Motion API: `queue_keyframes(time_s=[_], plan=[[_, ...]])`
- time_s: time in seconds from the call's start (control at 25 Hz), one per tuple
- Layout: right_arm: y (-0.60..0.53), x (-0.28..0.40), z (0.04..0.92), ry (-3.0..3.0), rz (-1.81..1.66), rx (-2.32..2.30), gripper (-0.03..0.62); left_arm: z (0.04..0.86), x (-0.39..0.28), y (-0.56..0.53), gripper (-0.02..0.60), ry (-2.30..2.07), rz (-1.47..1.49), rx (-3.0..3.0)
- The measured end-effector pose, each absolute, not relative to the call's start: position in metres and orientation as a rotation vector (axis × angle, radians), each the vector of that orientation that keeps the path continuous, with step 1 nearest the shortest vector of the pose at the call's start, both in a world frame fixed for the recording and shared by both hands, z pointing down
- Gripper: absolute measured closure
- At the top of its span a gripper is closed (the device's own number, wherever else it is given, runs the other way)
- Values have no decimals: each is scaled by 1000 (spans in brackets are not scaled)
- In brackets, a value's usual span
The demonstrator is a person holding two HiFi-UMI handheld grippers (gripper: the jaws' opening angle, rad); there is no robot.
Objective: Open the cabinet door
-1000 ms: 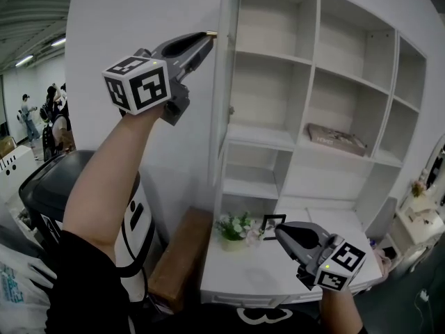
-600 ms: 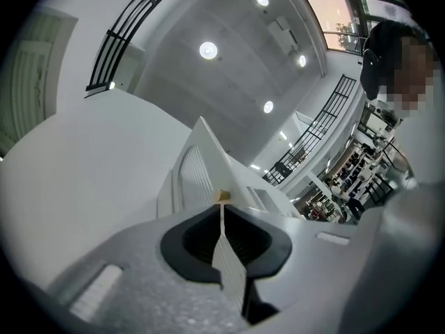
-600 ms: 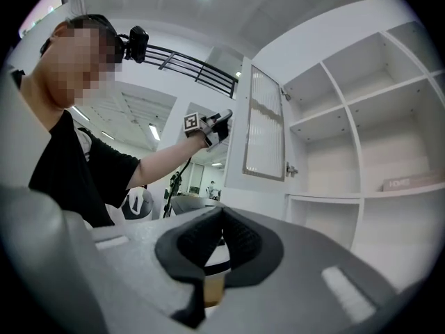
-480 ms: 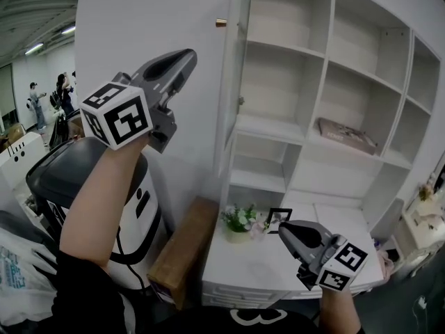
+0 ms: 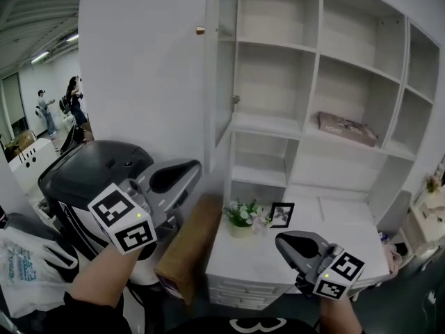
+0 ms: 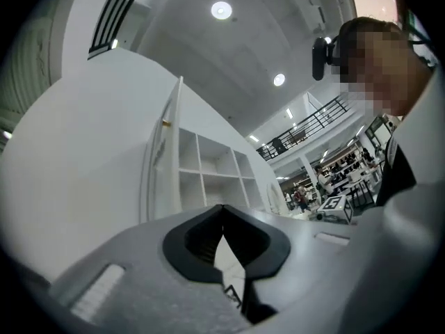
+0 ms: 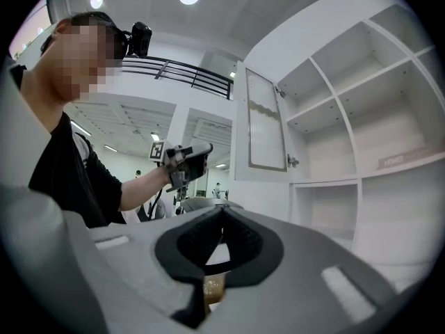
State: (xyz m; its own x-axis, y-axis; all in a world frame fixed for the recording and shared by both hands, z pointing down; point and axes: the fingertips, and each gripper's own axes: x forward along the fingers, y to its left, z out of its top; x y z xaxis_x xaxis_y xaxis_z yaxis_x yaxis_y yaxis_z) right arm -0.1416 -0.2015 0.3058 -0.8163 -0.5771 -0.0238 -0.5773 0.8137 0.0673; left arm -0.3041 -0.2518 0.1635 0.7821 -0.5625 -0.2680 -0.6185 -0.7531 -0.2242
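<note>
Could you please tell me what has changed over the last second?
The left gripper came off the knob and dropped low; its jaws have just been closing on nothing. The right gripper stayed over the desk, the cabinet door open.

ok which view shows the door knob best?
Head view: the knob stands out clear against the wall. Left gripper view shows it as a small speck; right gripper view shows only the door's inner face.
</note>
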Motion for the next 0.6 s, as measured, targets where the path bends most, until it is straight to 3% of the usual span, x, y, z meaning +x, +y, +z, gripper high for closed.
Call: queue_keyframes(time_s=[0.36, 0.6], plan=[[-156, -126, 337, 2968, -9, -945, 592, 313, -205, -165, 573, 784, 124, -2977], [-117, -109, 365, 2891, -111, -1007, 592, 364, -180, -122, 573, 800, 160, -3119]])
